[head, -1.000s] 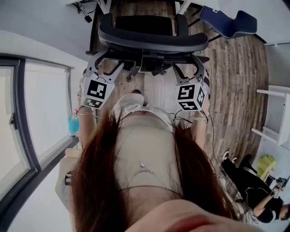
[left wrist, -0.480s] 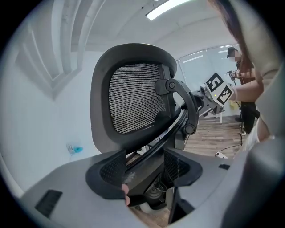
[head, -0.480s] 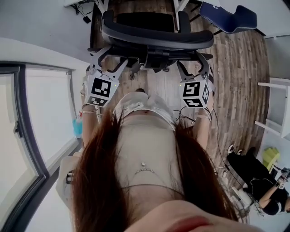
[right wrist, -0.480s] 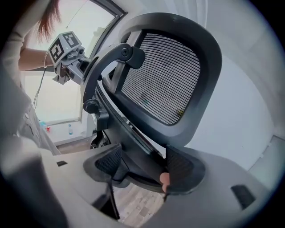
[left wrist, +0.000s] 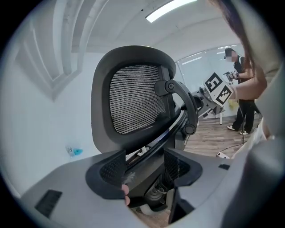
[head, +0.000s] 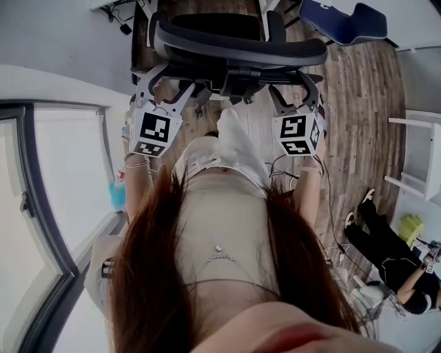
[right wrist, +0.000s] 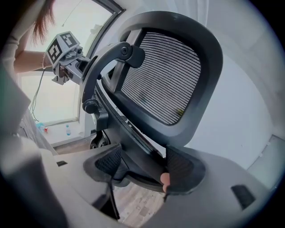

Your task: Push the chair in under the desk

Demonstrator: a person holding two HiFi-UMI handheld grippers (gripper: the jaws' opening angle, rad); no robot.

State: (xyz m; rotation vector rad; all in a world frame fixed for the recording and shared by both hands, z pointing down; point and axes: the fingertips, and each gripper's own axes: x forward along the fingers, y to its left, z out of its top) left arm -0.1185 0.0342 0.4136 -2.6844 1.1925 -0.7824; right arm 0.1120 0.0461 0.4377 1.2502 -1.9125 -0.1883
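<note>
A black mesh-backed office chair [head: 238, 43] stands at the top of the head view, with its back towards me. My left gripper [head: 164, 88] is shut on the left arm of the chair's back frame [left wrist: 147, 151]. My right gripper [head: 295, 91] is shut on the right arm of the same frame [right wrist: 140, 156]. In both gripper views the dark frame bar fills the gap between the pads, below the mesh backrest [left wrist: 133, 102] [right wrist: 164, 84]. White desk legs [head: 265, 8] show just beyond the chair at the picture's top edge; the desk top is out of view.
A glass wall with a dark frame [head: 27, 200] runs along the left, with a blue bottle [head: 117, 194] at its foot. A blue chair [head: 344, 21] stands at the top right and a white shelf [head: 413, 158] at the right. A person [head: 393, 255] and cables [head: 331, 234] occupy the lower-right floor.
The chair and both grippers have moved forward, towards the top of the head view. My leg has stepped forward behind the chair. The jaws keep the same hold.
</note>
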